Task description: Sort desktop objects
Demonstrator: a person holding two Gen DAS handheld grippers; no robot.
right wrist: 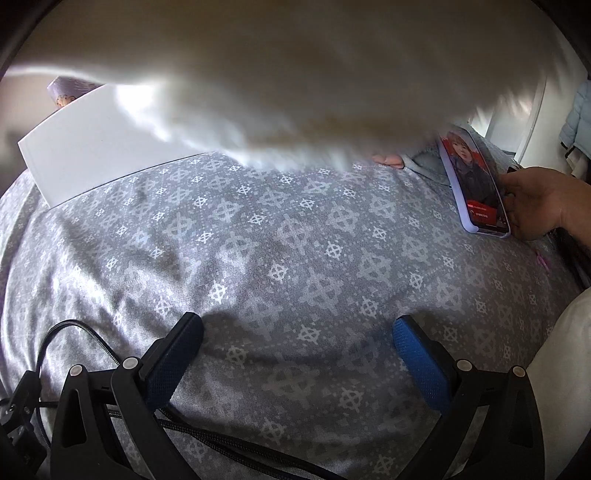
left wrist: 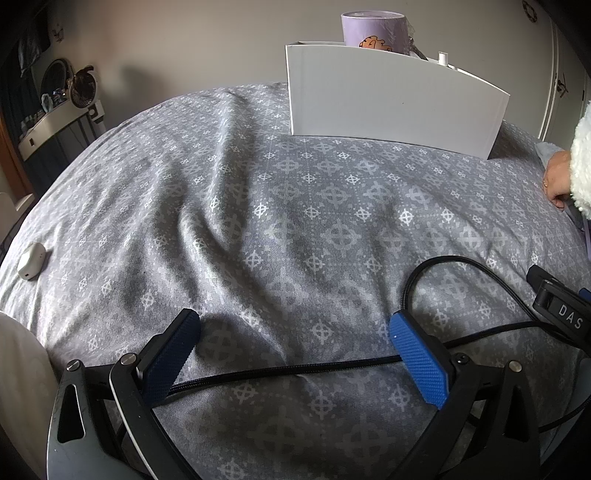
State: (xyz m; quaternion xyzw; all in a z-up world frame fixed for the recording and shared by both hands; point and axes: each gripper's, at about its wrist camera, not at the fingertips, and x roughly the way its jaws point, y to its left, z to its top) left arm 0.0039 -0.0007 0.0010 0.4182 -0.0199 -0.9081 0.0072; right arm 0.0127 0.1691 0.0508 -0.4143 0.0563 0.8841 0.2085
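Black braided cable (left wrist: 295, 367) lies nearest the lens in the left wrist view, running across the grey patterned cloth (left wrist: 258, 221) under the left gripper (left wrist: 295, 332). Its jaws are spread wide and hold nothing; the two pads are blue. The right gripper (right wrist: 297, 334) stands the same way, jaws spread and empty, over the same cloth.

Count of items: one white organiser box (left wrist: 391, 107) at the far side of the cloth, one lilac mug (left wrist: 375, 29) rising behind its front wall, one small white charger-like object (left wrist: 31, 261) at the far left edge, and one phone (right wrist: 474, 181) in a lilac case with a lit screen, at the far right.

One hand (right wrist: 535, 206) touches the phone's right edge. A blurred white fleecy sleeve (right wrist: 277, 92) fills the upper right wrist view and hides most of the box. Box contents cannot be made out, apart from the mug and a small white tip.
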